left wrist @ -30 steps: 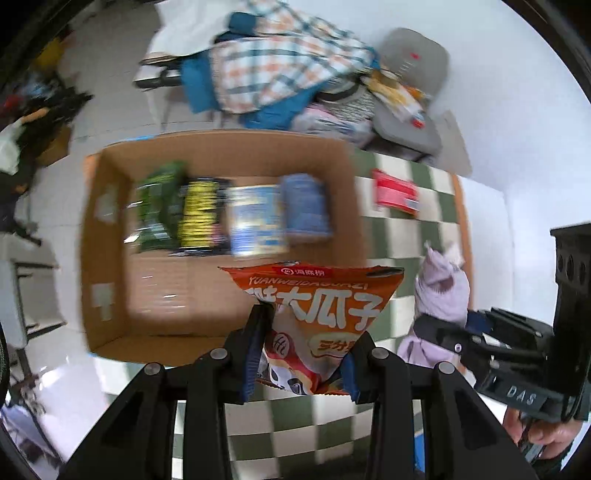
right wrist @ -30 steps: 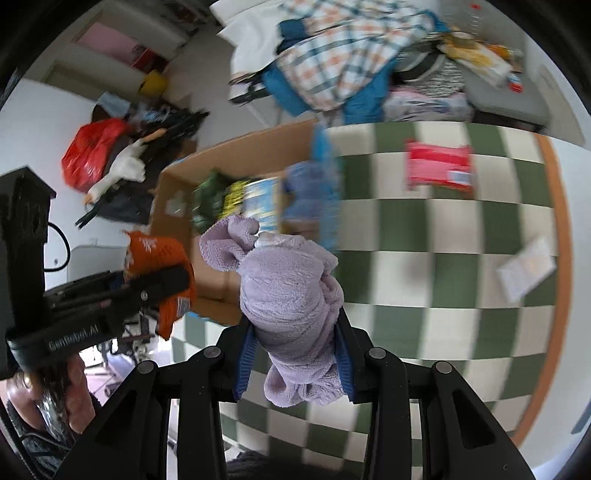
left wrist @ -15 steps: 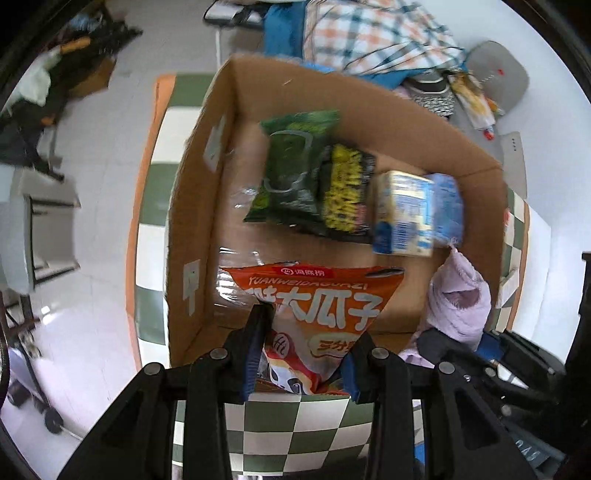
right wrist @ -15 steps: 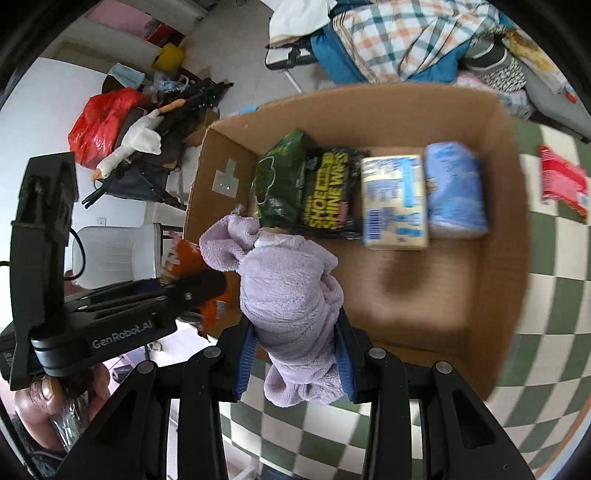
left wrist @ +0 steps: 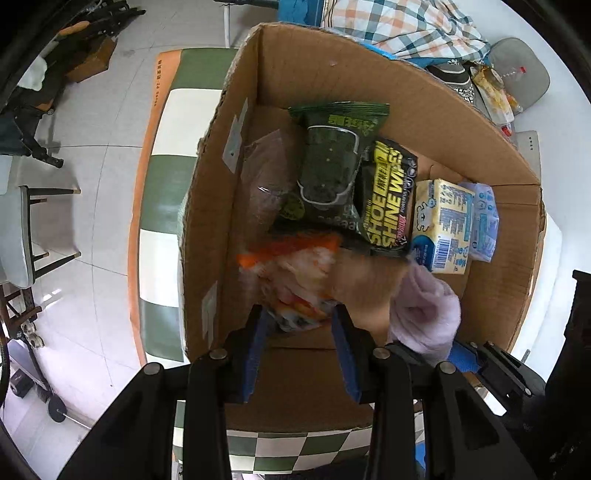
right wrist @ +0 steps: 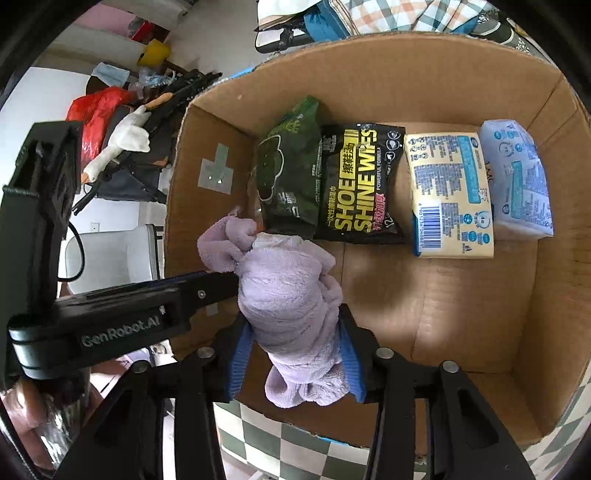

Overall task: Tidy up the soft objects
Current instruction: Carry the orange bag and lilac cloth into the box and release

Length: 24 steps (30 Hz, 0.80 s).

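An open cardboard box (left wrist: 424, 92) (right wrist: 546, 295) holds a green packet (left wrist: 332, 162) (right wrist: 291, 170), a black shoe-wipes pack (left wrist: 388, 195) (right wrist: 358, 184), a yellow tissue pack (left wrist: 443, 221) (right wrist: 448, 192) and a blue tissue pack (left wrist: 485, 221) (right wrist: 517, 177) in a row. My left gripper (left wrist: 299, 325) is open over the box's near left corner; the orange snack bag (left wrist: 291, 280) is blurred just beyond its fingers, free of them. My right gripper (right wrist: 295, 350) is shut on a lilac fluffy cloth (right wrist: 288, 295) (left wrist: 424, 310), held above the box floor.
The box stands on a green-and-white checked tablecloth (left wrist: 162, 192) (right wrist: 258, 443). A pile of plaid clothes (left wrist: 399, 22) lies on a chair behind. A grey chair (left wrist: 22, 229) and floor clutter (right wrist: 110, 122) are to the left.
Both grippers have moved from the table to over the box. My left gripper has opened and the orange snack bag is dropping out of it. The right still holds the lilac cloth.
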### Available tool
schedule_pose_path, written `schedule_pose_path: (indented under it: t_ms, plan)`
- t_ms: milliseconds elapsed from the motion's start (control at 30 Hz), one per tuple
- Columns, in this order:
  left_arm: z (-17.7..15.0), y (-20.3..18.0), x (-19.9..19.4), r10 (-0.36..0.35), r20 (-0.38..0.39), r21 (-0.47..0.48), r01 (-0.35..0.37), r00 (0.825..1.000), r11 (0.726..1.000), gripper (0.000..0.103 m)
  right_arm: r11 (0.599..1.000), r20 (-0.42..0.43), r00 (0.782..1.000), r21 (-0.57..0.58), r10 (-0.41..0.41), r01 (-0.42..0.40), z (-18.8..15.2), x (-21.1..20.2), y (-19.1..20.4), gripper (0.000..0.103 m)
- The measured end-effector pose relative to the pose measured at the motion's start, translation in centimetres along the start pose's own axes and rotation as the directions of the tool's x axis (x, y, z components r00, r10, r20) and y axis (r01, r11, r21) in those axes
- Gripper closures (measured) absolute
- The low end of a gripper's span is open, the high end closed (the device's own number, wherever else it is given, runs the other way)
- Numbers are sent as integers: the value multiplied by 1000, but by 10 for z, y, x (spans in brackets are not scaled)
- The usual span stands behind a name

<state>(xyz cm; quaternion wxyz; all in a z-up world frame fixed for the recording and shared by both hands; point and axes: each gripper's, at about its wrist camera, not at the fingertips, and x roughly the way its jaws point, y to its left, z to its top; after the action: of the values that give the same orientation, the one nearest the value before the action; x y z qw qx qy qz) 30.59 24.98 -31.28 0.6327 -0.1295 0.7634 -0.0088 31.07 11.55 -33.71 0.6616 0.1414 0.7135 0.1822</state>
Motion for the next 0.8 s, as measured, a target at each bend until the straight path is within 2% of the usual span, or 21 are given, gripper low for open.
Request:
schedule_pose_path:
  t_ms: [200, 300, 433, 567, 700, 767, 800]
  plan:
    - [-4, 5, -5, -11, 18, -14, 11, 1000, 1000, 64, 1000, -8, 1000, 4, -30, 30, -3, -1, -10, 40]
    - [-9, 4, -10, -2, 42, -8, 2, 999, 1000, 57, 998, 4, 998, -9, -67, 67, -4, -7, -11, 39]
    - [-23, 0, -19, 20, 90, 9, -21, 996, 1000, 53, 995, 16, 996, -23, -92, 92, -10, -17, -13, 24]
    - [-37, -7, -30, 51, 161, 12, -54, 986, 998, 28, 988, 43, 988, -46, -146, 148, -19, -31, -18, 24]
    - [-54, -15, -41, 96, 237, 12, -101, 967, 995, 25, 976, 75, 976, -57, -205, 209, -32, -48, -27, 24]
    - [-63, -20, -47, 116, 276, 6, -122, 954, 993, 6, 969, 90, 969, -60, -232, 238, -40, -57, -32, 20]
    - [-67, -23, -50, 124, 293, 6, -131, 948, 991, 5, 966, 98, 965, -59, -245, 251, -42, -61, -34, 13]
